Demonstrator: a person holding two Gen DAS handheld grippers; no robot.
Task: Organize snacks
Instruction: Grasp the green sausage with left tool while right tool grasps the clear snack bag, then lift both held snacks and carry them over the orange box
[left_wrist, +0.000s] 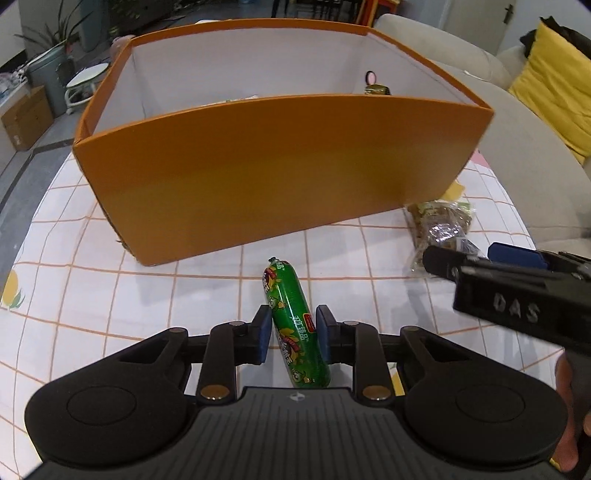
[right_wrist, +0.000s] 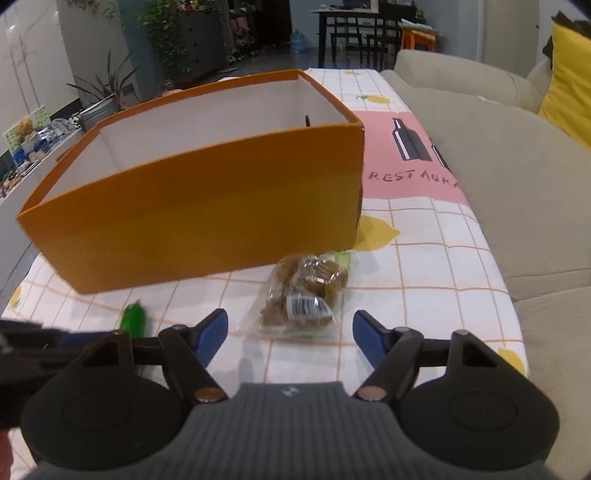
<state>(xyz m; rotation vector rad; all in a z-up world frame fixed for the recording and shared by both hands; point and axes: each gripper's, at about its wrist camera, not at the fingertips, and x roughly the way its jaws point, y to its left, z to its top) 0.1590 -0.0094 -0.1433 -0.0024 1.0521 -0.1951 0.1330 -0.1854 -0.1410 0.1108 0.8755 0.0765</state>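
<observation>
**Sausage Gripped, Biscuits Await Beside Snack Box**

Grid-and-lemon tablecloth (right_wrist: 424, 266) covers a table beside a beige sofa (right_wrist: 498, 166), houseplants behind. Left gripper (left_wrist: 293, 334) has its jaws narrowed onto a green sausage stick (left_wrist: 295, 328) lying before the orange box (left_wrist: 280, 162). Lift it level, clear the near wall, then release inside. Right gripper (right_wrist: 290, 332) hangs wide over a clear biscuit bag (right_wrist: 303, 295).

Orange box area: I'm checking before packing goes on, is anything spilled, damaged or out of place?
Nothing spilled or damaged. Two snacks lie outside the box: the sausage between the left gripper's pads, and the cookie bag ahead of the open right gripper.
</observation>
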